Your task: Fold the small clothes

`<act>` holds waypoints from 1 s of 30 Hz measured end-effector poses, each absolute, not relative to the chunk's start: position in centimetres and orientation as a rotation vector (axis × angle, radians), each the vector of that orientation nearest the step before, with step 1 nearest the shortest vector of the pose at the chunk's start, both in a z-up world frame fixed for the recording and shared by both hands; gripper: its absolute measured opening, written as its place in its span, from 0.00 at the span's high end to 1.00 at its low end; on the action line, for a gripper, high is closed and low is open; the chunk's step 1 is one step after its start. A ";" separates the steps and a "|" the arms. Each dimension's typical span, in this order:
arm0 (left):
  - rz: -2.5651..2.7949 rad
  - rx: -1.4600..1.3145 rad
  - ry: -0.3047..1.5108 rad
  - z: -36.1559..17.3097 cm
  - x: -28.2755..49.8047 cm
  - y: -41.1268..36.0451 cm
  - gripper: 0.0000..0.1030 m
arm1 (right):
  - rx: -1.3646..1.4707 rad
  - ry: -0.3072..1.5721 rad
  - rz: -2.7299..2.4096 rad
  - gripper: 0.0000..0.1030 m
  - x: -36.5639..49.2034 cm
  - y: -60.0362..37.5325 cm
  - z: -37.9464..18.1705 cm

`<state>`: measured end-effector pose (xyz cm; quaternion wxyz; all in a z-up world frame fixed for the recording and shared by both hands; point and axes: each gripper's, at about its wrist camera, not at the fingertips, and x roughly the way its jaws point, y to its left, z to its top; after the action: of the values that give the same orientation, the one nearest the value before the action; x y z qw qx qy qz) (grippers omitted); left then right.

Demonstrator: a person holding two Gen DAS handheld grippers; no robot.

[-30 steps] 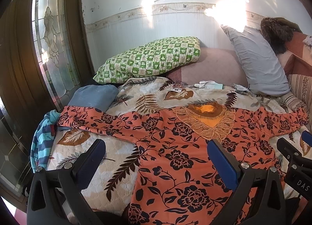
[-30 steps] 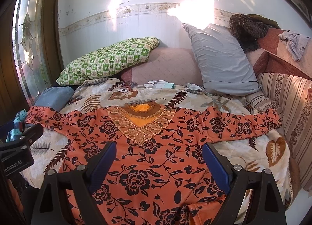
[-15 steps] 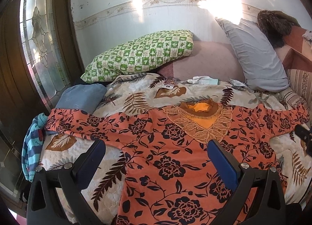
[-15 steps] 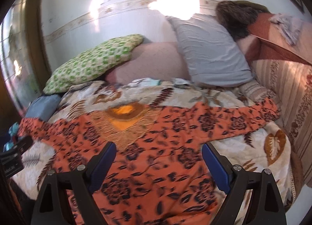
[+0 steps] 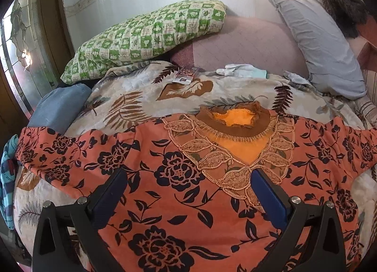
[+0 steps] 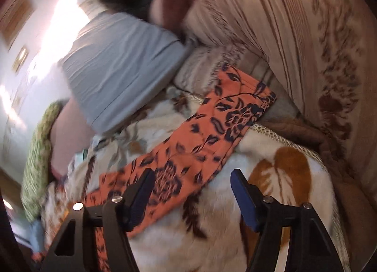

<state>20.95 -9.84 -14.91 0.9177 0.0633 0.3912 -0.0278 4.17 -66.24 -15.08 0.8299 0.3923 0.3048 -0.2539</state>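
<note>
- Left wrist view: left gripper (image 5: 188, 191), jaws wide and empty, above the orange floral top (image 5: 179, 177) spread flat across the lower frame on a leaf-print blanket (image 5: 132, 106); green checked pillow (image 5: 150, 33) upper left.
- Right wrist view (blurred): right gripper (image 6: 192, 187), jaws closing with nothing gripped, over the top's sleeve (image 6: 212, 135) at centre; grey pillow (image 6: 120, 66) upper left.

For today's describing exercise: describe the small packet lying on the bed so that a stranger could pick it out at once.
Start at the green checked pillow against the wall at the head of the bed. Just below its right end, on the leaf-print blanket, lies the small flat packet. Unlike the pale cloth items to its right, it is stiff, rectangular and printed red and white.
</note>
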 end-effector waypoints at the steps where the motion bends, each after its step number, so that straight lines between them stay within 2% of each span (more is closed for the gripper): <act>1: -0.060 0.147 0.816 -15.6 21.3 -9.9 0.00 | 0.892 0.643 -0.536 0.45 4.8 -67.8 -16.2; 5: -0.040 0.184 0.813 -16.9 22.1 -9.6 0.00 | 1.002 0.669 -0.621 0.63 6.4 -71.2 -19.3; 8: -0.037 0.165 0.812 -16.9 22.6 -9.2 0.00 | 1.090 0.578 -0.630 0.63 5.9 -72.5 -20.5; 16: -0.030 0.175 0.791 -16.8 22.5 -8.8 0.00 | 1.194 0.516 -0.709 0.64 5.6 -74.3 -22.5; 17: -0.029 0.171 0.787 -16.7 22.5 -8.6 0.00 | 1.173 0.514 -0.711 0.68 5.7 -74.0 -22.3; 18: -0.025 0.167 0.781 -16.5 22.5 -8.4 0.00 | 1.151 0.504 -0.707 0.90 5.9 -73.8 -21.9; 19: -0.021 0.164 0.776 -16.3 22.5 -8.2 0.00 | 1.120 0.491 -0.700 0.93 5.9 -73.4 -21.4; 24: 0.013 0.123 0.766 -15.6 22.7 -6.3 0.00 | 1.016 0.447 -0.602 0.94 7.0 -69.7 -16.9; 30: 0.133 0.028 0.713 -13.8 23.0 -0.8 0.00 | 0.869 0.463 -0.352 0.94 11.5 -58.7 -9.2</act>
<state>22.97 -0.82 -13.80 0.9348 0.0138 0.3488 0.0649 11.49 -58.66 -9.17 0.8664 0.4149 0.2211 -0.1681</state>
